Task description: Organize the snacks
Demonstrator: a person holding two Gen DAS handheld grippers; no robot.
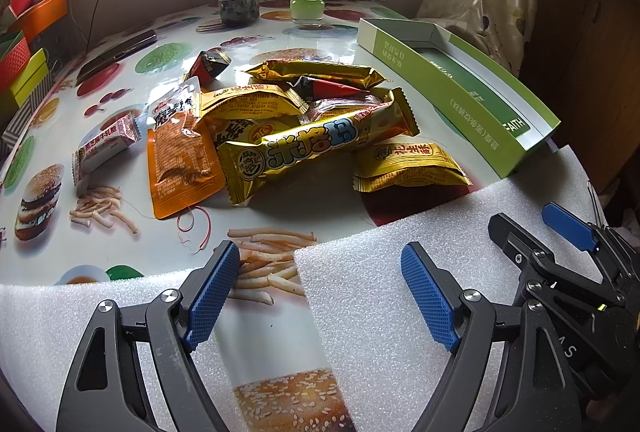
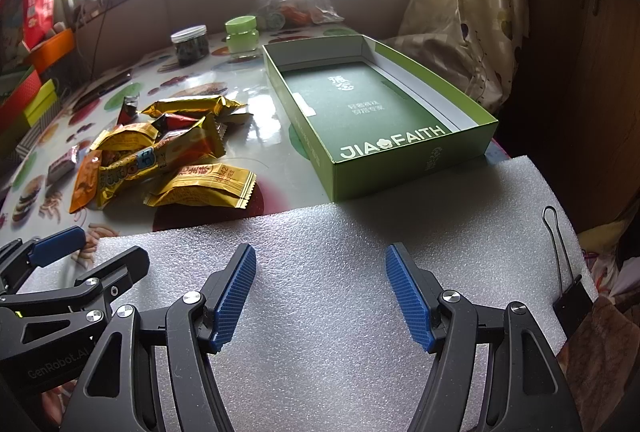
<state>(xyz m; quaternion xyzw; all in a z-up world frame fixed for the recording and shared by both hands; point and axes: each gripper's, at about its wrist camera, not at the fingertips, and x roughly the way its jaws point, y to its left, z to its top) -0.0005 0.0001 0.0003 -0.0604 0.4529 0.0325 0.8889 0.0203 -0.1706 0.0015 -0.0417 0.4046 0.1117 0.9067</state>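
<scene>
The table [image 1: 320, 39], covered in a food-print cloth, fills both views. A green box [image 2: 404, 171] sits open and empty at centre right of the right wrist view. The snack pile [image 1: 288, 123] lies mid-frame in the left wrist view, left of the box. Low in each frame, the left gripper [image 1: 320, 292] and right gripper [image 2: 320, 292] hang spread wide, grasping nothing, over white foam [image 2: 320, 232].
</scene>
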